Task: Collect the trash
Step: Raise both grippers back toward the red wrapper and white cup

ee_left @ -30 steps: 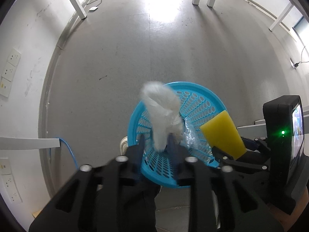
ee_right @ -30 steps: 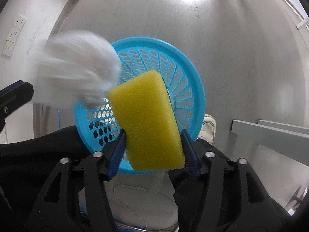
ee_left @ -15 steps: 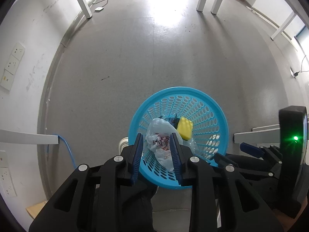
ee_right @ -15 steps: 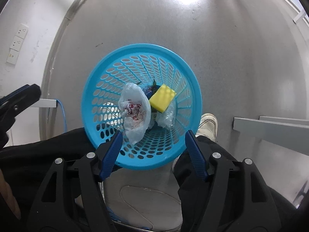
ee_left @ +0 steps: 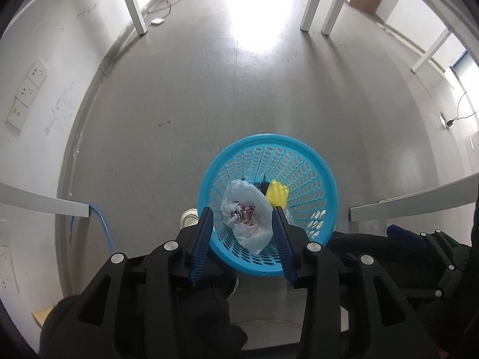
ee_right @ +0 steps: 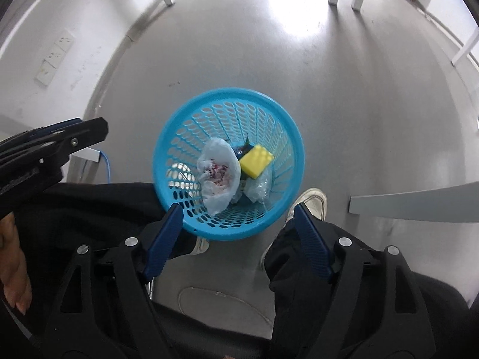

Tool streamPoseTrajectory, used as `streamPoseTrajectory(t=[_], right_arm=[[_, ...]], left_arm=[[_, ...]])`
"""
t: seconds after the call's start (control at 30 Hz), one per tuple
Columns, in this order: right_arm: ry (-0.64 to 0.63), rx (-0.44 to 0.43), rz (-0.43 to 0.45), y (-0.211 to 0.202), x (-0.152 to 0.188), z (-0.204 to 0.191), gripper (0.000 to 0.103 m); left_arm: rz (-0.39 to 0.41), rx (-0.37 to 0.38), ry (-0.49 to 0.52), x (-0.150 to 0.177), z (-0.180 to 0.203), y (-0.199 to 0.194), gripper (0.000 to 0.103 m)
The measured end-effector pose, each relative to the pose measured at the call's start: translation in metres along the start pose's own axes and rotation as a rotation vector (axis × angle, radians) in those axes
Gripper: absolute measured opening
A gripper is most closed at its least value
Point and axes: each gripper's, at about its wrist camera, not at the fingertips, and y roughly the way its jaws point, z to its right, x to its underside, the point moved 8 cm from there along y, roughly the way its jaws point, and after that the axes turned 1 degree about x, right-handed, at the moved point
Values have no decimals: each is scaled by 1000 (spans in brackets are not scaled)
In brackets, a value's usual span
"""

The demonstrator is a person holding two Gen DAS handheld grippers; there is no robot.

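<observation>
A blue perforated basket stands on the grey floor below both grippers. Inside lie a white plastic bag with red print, a yellow sponge, a clear crumpled wrapper and something dark. My left gripper is open and empty above the basket's near rim. My right gripper is open wide and empty, also above the near rim. The left gripper also shows at the left of the right wrist view.
White table legs stand at the far end of the floor. A wall with sockets and a blue cable is on the left. A grey ledge juts in at the right. The person's legs and white shoes are beside the basket.
Both grippers opened and dropped the white bag and the yellow sponge into the basket. Both have since lifted, so the basket looks smaller and lower.
</observation>
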Motion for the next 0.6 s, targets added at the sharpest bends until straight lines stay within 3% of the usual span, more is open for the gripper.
streamPoseTrajectory(t=[0.1,0.2,0.4,0.53,0.6], right_arm=[[13,-14,38,-19,6,1,73],[7,-22,90,-41,14,0,73],[-8,-23,193,-85,31,0,77],[-31,-19,226,-103,38,-6,79],[-32,-35,235,-113,43,-7,80]], left_arm=[[89,-16,-8,4,0,-28,41],[128,10,-30,11,3,-44,41],[186,32,-64,30,-2,-72,48],[269,29,-43,40,1,-97,55],[323,62,-53,44,2,-114,57]])
